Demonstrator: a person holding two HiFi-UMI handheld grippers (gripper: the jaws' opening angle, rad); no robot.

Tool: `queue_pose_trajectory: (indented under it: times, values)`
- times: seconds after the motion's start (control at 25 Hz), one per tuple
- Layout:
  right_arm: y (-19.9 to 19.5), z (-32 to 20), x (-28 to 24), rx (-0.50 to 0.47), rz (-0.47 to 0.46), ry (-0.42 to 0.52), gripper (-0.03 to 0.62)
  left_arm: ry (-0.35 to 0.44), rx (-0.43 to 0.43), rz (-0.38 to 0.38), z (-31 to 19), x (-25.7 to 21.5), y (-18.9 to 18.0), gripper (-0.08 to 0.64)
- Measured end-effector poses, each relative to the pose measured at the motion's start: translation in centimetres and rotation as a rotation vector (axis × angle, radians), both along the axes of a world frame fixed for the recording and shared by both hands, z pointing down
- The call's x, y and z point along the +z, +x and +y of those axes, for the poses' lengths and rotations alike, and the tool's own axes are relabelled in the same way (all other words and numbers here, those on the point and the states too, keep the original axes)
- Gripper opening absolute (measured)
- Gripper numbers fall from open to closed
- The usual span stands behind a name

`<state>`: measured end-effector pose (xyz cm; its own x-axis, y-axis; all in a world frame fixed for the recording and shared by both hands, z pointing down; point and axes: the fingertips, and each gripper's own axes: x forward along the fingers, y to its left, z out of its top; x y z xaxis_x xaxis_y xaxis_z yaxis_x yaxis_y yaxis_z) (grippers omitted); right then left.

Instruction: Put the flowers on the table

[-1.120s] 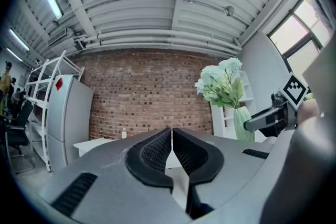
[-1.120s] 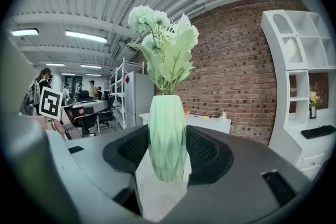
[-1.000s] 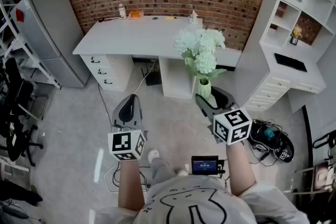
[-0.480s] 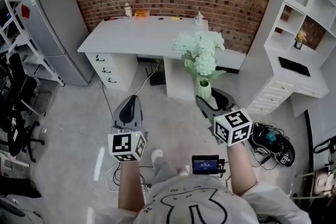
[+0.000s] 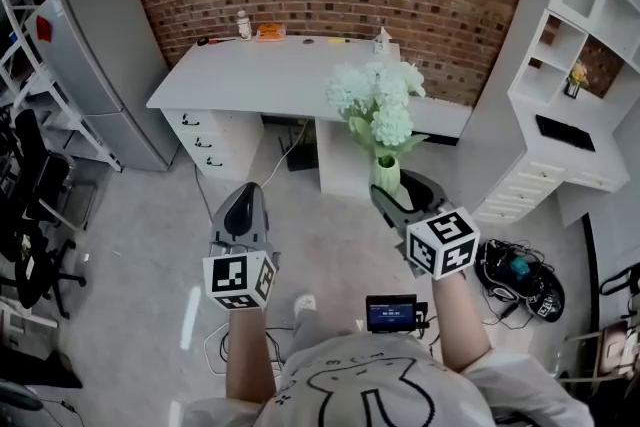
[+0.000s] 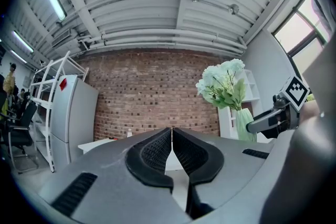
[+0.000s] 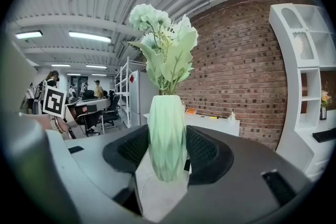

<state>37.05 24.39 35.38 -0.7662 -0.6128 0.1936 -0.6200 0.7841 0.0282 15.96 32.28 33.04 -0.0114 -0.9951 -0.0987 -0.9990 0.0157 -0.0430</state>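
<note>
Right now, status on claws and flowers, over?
Left claw shut, empty. Right claw shut on vase, flowers upright, off the floor. Table ahead, not reached; bottle at its back edge.

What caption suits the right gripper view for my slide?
Right gripper, jaws clamped on a pale green faceted vase of white flowers, facing a brick wall.

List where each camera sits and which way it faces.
Head view: on the head, looking steeply down at the table; both forearms, left tool and right tool show.
Left gripper view: on the left tool, looking along its shut jaws at the brick wall.
Right gripper view: on the right tool, looking along jaws clamped on the vase.
All share the flowers.
</note>
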Motion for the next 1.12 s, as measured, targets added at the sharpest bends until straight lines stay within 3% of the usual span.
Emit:
queue_pose_trajectory:
  times: [1.12]
  values:
    - [-15.8, -11.5, -0.8, 0.044, 0.002, -0.007, 0.227, 0.016, 0.034, 0.053, -13.3, -0.6, -17.0, 0.020]
